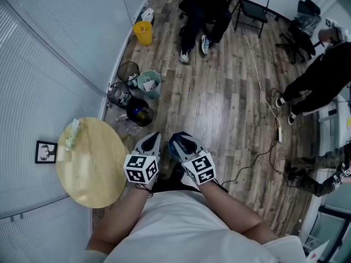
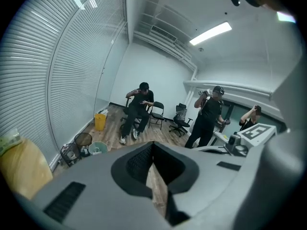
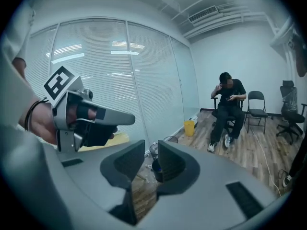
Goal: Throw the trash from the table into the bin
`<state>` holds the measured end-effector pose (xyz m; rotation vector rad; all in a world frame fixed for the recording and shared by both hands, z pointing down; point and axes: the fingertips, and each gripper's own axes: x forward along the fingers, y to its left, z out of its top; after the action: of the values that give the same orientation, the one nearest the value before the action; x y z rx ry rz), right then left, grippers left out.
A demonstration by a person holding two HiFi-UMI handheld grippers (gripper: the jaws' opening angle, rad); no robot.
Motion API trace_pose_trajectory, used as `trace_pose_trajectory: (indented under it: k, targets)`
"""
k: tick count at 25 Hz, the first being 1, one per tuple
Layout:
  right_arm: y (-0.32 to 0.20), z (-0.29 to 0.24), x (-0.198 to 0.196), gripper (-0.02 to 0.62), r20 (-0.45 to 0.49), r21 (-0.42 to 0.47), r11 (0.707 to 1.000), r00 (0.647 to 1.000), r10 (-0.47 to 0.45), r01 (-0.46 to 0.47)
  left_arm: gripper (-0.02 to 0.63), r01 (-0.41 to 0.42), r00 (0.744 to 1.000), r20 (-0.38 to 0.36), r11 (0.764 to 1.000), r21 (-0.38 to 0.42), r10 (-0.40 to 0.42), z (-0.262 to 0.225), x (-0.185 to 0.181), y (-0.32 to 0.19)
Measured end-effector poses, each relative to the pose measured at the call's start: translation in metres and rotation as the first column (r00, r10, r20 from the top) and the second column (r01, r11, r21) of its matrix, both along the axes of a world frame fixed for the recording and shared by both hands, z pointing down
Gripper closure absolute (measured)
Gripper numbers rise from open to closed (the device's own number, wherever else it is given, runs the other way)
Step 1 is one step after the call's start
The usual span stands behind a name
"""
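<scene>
Two hand-held grippers are pictured side by side just off the near right edge of a round wooden table (image 1: 93, 169), above the plank floor (image 1: 219, 103). The fingers (image 2: 136, 164) of the left gripper (image 1: 153, 139) are pressed together with nothing between them. Those (image 3: 173, 164) of the right gripper (image 1: 177, 142) are held a narrow gap apart, and only floor and a dark bin are seen through it. The trash, a crumpled pale green-and-white wrapper (image 1: 72, 134), is shown lying at the table's far left edge, beside the window blinds and well apart from both grippers. A cluster of bins is gathered on the floor just beyond the table's far edge: a black bin (image 1: 140, 112) nearest the table, a teal bin (image 1: 149, 83) behind it, and two wire bins (image 1: 128, 70) (image 1: 117, 93) along the wall. A yellow bin (image 1: 143, 32) is set farther along the same wall. A person (image 1: 205, 10) is seated on a chair across the room, and another (image 1: 323, 75) is seen at the right.
</scene>
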<state>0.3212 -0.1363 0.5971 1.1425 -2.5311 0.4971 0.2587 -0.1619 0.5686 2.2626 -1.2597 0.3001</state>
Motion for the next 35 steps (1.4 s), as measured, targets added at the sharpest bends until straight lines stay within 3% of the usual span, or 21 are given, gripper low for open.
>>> trace_pose_trajectory:
  k: [7, 22, 27, 35]
  targets:
    - [-0.01, -0.041, -0.041, 0.588, 0.02, 0.072, 0.994, 0.996, -0.089, 0.087, 0.6, 0.071, 0.997, -0.01, 0.996, 0.048, -0.07, -0.022, -0.028, 0.0]
    - [-0.007, -0.07, -0.153, 0.588, 0.051, 0.101, 0.96, 0.963, -0.266, 0.26, 0.6, 0.244, 0.97, -0.046, 0.965, 0.099, -0.24, -0.044, -0.131, 0.011]
    - [0.006, -0.084, -0.21, 0.589, 0.072, 0.108, 0.935, 0.936, -0.345, 0.336, 0.6, 0.313, 0.95, -0.051, 0.941, 0.125, -0.309, -0.057, -0.183, 0.025]
    - [0.042, -0.109, -0.313, 0.588, 0.089, 0.145, 0.873, 0.873, -0.48, 0.466, 0.6, 0.45, 0.892, -0.039, 0.876, 0.173, -0.45, -0.08, -0.283, 0.067]
